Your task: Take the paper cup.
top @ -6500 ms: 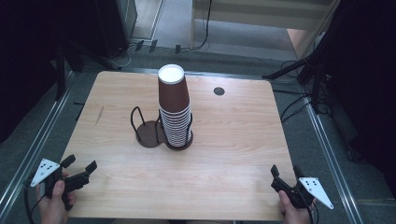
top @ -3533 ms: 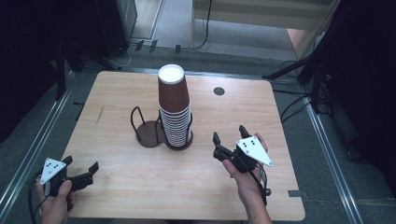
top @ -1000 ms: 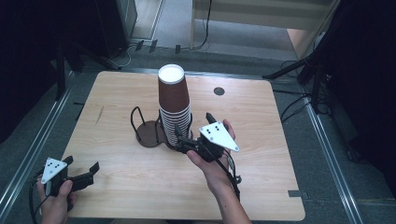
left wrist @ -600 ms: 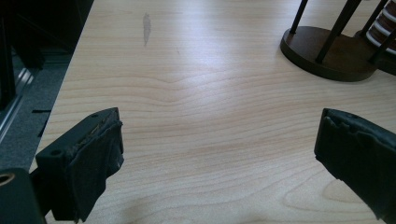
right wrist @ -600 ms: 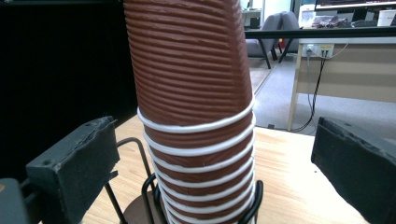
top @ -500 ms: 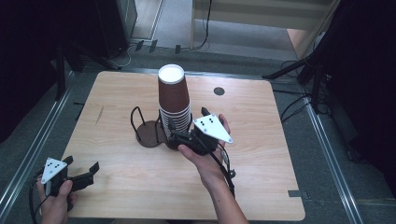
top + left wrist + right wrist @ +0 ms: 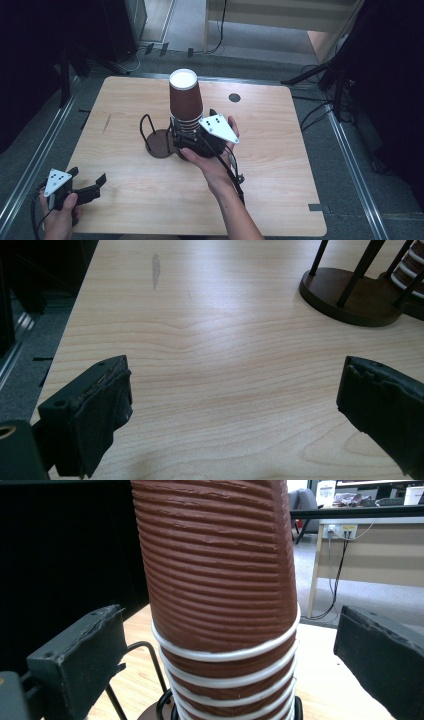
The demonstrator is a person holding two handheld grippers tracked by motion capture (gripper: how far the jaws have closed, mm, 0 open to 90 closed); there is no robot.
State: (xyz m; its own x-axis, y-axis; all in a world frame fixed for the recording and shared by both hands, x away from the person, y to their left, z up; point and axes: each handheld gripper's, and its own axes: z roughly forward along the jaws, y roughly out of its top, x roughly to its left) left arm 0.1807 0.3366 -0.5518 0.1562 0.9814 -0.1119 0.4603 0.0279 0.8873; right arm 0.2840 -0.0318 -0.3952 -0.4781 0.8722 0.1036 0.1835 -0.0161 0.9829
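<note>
This looks like an office or lab room set up for recording. The wooden counter [image 7: 280, 165] stands on grey carpet between metal rails [image 7: 350, 165]. Beyond the counter's far edge, cables [image 7: 220, 30] run across the floor beside dark stands [image 7: 320, 75]. In the right gripper view, behind the counter, a pale desk [image 7: 370, 545] carries a wall socket [image 7: 345, 530] with a cable hanging from it, and an office chair [image 7: 300, 505] sits near.

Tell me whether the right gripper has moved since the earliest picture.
Yes. The right gripper left the table's near right corner and now sits at the cup stack, jaws open around it.
</note>
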